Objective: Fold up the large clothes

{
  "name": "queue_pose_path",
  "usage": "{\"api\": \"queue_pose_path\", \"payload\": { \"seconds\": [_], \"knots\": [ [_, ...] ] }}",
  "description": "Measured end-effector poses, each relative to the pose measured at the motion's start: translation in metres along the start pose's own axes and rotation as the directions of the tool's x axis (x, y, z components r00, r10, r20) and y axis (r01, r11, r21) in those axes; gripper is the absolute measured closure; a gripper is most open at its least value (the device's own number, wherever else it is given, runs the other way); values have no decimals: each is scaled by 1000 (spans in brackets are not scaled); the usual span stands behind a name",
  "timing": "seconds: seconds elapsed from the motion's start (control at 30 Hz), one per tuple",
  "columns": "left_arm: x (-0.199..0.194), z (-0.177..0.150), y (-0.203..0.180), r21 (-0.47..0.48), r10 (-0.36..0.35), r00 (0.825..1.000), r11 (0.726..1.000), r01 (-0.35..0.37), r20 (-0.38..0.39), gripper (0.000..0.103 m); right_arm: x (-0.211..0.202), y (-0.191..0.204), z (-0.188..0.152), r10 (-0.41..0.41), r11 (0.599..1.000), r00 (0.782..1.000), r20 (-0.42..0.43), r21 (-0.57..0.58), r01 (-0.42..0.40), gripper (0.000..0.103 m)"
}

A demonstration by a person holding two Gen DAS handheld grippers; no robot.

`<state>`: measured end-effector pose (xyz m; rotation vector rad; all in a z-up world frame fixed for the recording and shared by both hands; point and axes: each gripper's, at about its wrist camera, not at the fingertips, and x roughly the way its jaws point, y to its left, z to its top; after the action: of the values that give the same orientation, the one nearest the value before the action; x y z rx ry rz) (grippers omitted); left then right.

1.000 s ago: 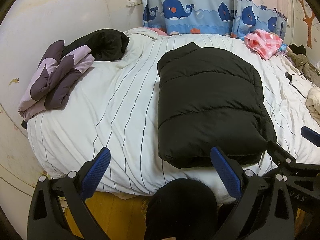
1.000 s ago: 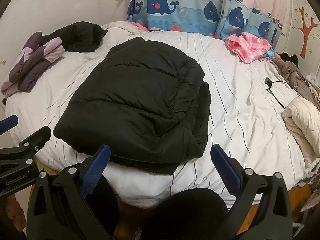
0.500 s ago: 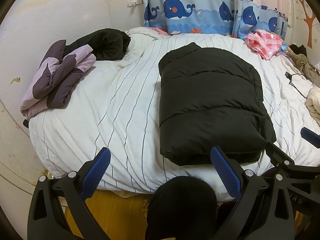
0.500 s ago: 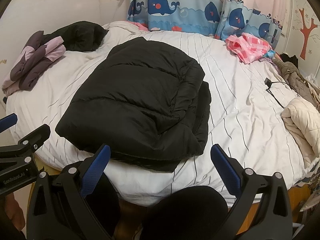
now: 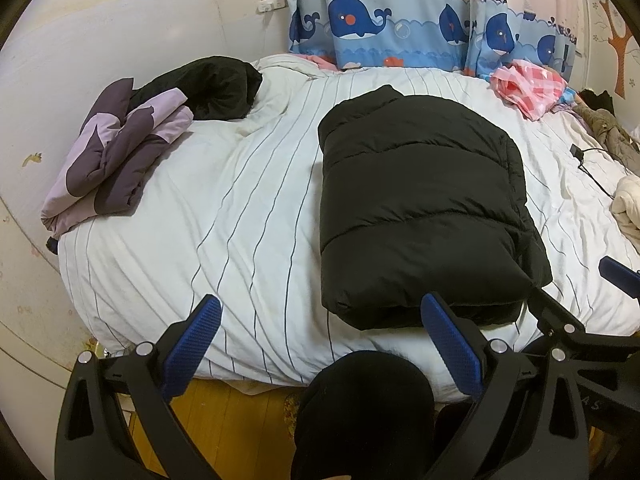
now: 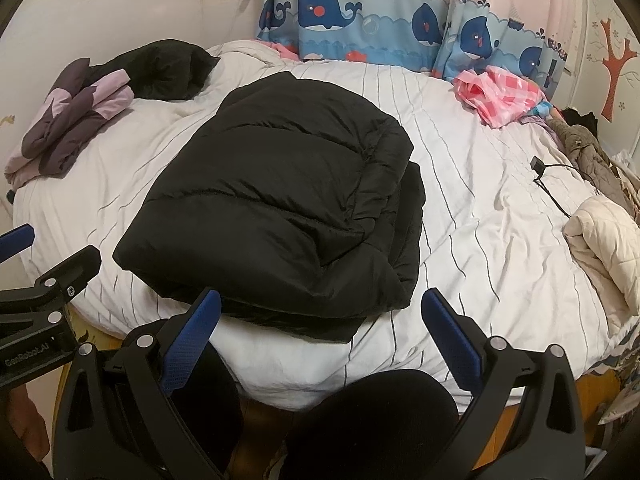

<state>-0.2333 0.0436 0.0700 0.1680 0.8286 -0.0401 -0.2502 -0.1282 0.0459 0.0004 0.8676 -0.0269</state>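
- A black quilted puffer jacket [image 5: 420,216], folded into a thick rectangular bundle, lies on a white bed cover with thin dark stripes [image 5: 224,208], right of centre in the left wrist view and centre-left in the right wrist view [image 6: 280,216].
- The left gripper [image 5: 320,344] hangs at the bottom of its frame, blue-padded jaws spread wide, gripping nothing.
- The right gripper [image 6: 320,344] likewise sits at the bottom of its frame, jaws wide apart and empty, just short of the jacket's near edge.
- A folded purple and lilac garment [image 5: 116,156] lies at left, touching a crumpled black garment [image 5: 212,88].
- A pink checked cloth [image 6: 500,96] lies at upper right beneath a whale-print curtain [image 6: 360,16].
- A cream quilted garment [image 6: 604,240] rests at the right edge.
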Motion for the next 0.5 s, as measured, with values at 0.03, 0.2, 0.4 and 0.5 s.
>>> {"api": "queue_pose_path", "payload": {
  "seconds": [0.03, 0.2, 0.4, 0.5],
  "knots": [
    [0, 0, 0, -1, 0, 1000, 1000, 0, 0, 7, 0, 0, 0, 0, 1000, 1000, 1, 0, 0, 6],
    [1, 0, 0, -2, -4, 1000, 1000, 4, -3, 7, 1, 1, 0, 0, 1000, 1000, -3, -1, 0, 6],
    [2, -2, -1, -5, -16, 1000, 1000, 16, -7, 7, 3, 1, 0, 1, 1000, 1000, -6, -5, -1, 6],
    [5, -2, -2, -10, -23, 1000, 1000, 23, -12, 7, 3, 2, 0, 0, 1000, 1000, -7, -5, 0, 6]
  ]
}}
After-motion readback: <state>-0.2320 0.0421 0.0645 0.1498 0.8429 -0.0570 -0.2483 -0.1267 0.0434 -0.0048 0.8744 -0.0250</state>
